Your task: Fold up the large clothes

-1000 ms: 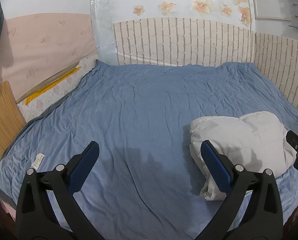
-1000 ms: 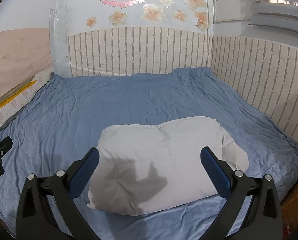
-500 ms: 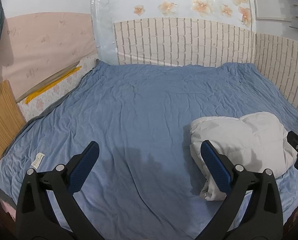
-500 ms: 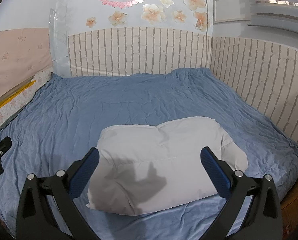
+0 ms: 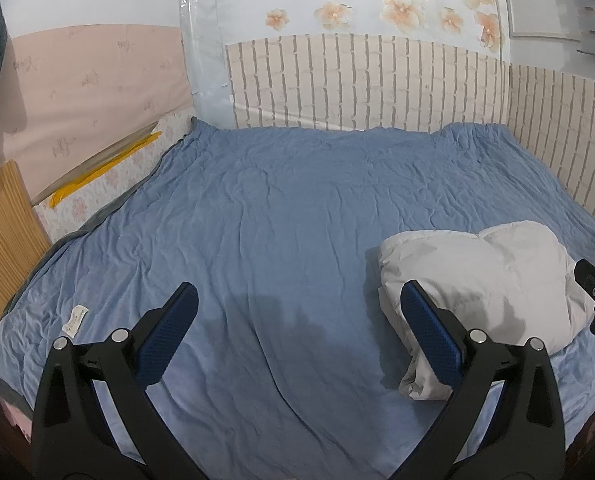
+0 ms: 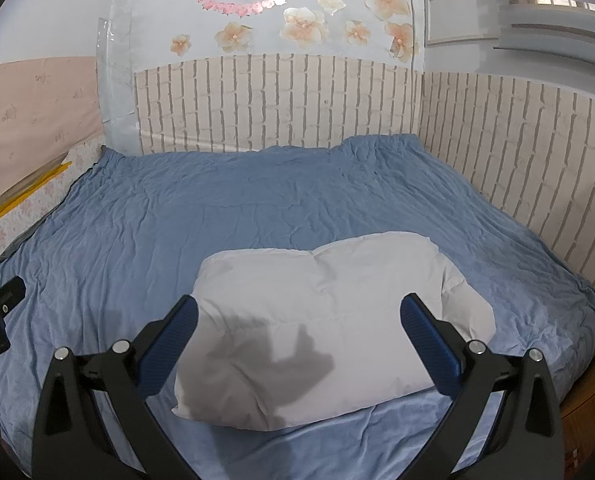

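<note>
Covering the bed, wrinkled blue sheet (image 6: 257, 208) under folded white garment (image 6: 329, 320), brick-pattern walls (image 6: 277, 104) behind; both grippers wide, empty.

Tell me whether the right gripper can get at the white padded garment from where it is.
Probably yes. The right gripper is open and faces the white padded garment lying on the blue sheet, with nothing between them.

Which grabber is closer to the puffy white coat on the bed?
Right. The right gripper hangs open directly over the puffy white coat, which fills the space between its fingers. The left gripper is open over bare blue sheet, the coat off to its right.
</note>
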Motion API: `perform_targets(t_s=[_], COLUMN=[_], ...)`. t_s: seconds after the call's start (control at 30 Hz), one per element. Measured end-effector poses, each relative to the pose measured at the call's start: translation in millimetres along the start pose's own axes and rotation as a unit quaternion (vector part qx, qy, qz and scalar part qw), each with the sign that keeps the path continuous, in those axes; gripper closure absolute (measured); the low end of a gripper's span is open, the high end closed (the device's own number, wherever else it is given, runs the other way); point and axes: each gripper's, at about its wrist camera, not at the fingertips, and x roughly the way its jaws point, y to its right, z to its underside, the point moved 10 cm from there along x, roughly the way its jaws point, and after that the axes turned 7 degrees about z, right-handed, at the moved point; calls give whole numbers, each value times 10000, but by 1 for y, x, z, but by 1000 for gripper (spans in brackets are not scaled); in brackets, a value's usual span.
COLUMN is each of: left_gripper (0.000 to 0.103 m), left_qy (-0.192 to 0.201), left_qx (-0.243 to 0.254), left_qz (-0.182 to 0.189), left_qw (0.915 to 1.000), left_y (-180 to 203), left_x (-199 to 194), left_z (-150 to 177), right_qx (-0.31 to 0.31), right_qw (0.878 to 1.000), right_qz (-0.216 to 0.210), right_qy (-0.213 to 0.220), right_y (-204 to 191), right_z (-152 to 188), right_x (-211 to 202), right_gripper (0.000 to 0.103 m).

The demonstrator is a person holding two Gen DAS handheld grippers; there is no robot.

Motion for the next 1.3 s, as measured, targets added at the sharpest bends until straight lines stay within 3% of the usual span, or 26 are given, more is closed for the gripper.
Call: perform_targets(t_s=[1.3], left_gripper=[3], left_qy=[124], left_qx=[148], left_qz=[99], left_qw=[9998], left_y=[1], left_x=[-4], left_z=[-3], right_qx=[68], right_qw=[9999], right_qz=[76], right_qy=[-48], right_y=[-1], right_z=[4], right_x=[-2], right_gripper=[2])
